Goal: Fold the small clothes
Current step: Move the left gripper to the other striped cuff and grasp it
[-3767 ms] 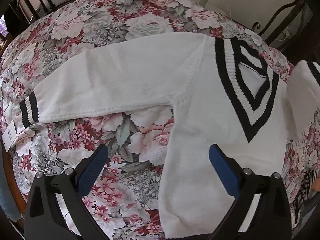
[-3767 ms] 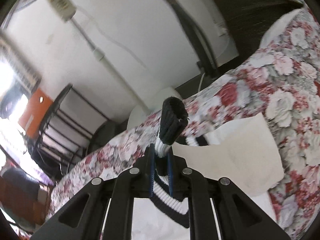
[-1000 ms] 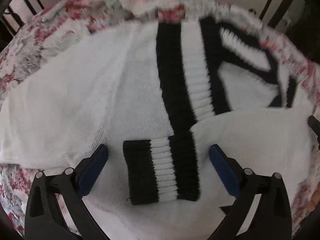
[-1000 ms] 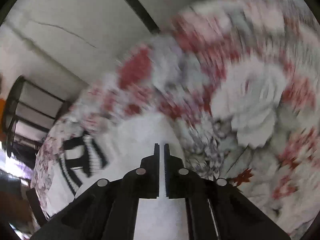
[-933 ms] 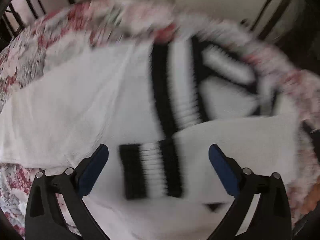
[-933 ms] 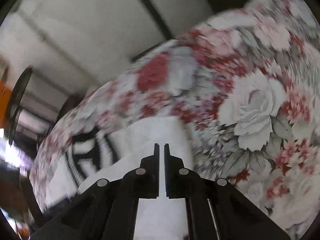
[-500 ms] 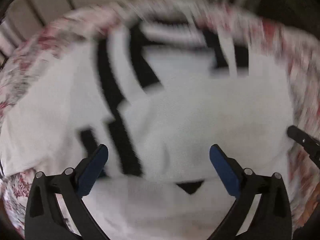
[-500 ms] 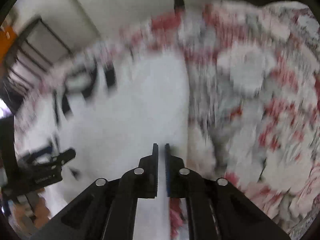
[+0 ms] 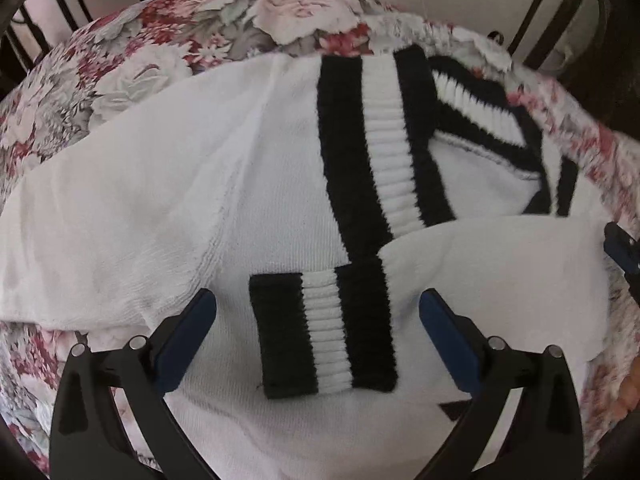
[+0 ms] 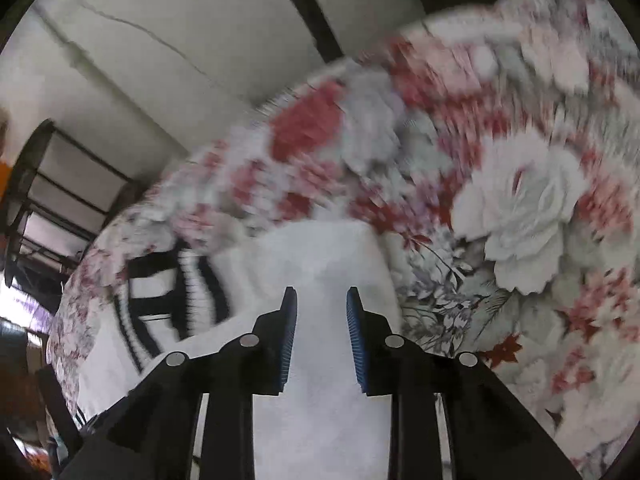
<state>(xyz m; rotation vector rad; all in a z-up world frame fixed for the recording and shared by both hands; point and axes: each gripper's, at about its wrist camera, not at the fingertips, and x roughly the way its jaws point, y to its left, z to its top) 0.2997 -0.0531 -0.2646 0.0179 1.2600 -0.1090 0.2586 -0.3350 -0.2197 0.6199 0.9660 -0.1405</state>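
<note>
A white knit sweater (image 9: pixel 132 208) with a black-and-white striped V-neck collar (image 9: pixel 384 148) lies on the flowered cloth. Its right sleeve is folded across the chest, and the striped cuff (image 9: pixel 324 336) lies flat between my left fingers. My left gripper (image 9: pixel 316 316) is open wide and empty, just above the cuff. My right gripper (image 10: pixel 320 312) is partly open and empty over the sweater's white edge (image 10: pixel 320 264), with the collar stripes (image 10: pixel 172 292) to its left. The right gripper's tip also shows at the right edge of the left wrist view (image 9: pixel 622 246).
A flowered tablecloth (image 9: pixel 132 48) covers the round table, and also fills the right wrist view (image 10: pixel 520 208). Dark metal chair backs (image 9: pixel 560 12) stand behind the table. A white wall (image 10: pixel 160 40) and a black shelf frame (image 10: pixel 44 184) lie beyond.
The right sleeve has been brought across the chest and let go. My right gripper, shut 0.5 s ago, has opened partway. The left gripper swung over the sweater and back above the cuff.
</note>
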